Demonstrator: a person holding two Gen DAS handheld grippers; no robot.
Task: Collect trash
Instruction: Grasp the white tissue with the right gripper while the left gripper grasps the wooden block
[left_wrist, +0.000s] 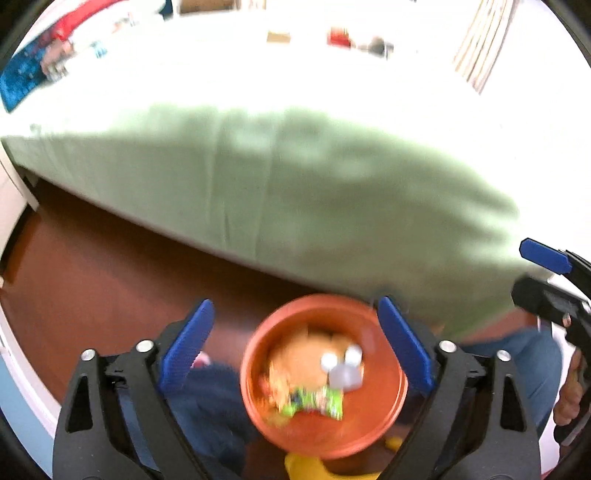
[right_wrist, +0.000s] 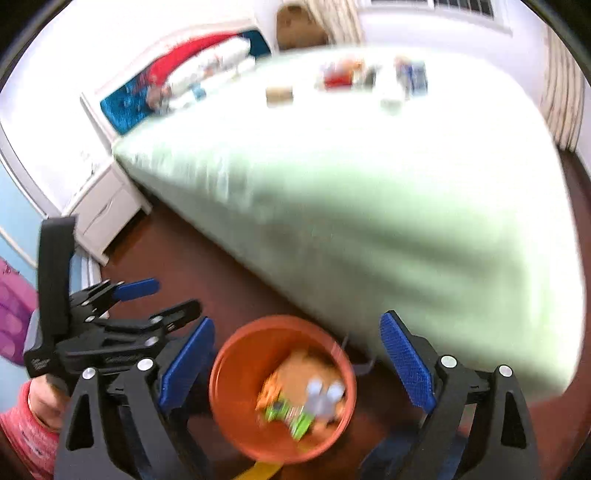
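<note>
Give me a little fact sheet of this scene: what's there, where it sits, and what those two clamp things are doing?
container: round orange plastic bucket on brown wooden floor
contents: crumpled wrappers, one green, plus blurred orange and silver bits
beside it: bed with pale green sheet
on the bed: small items, too blurred to name
left gripper: open, holding nothing
right gripper: open, holding nothing

smooth, glossy orange plastic on the bucket (right_wrist: 236, 424), and inside it crinkly green wrappers (right_wrist: 291, 413) and pale, dull bits, too blurred to name. beside the bucket, soft matt green cloth drapes the bed (right_wrist: 369, 229). under the bucket, dark reddish wood floor (right_wrist: 192, 273) with a low sheen. over the bucket, the right gripper (right_wrist: 297, 363) shows ribbed blue pads on matt black plastic with shiny metal rivets; the left gripper (left_wrist: 295, 347) looks alike.
</note>
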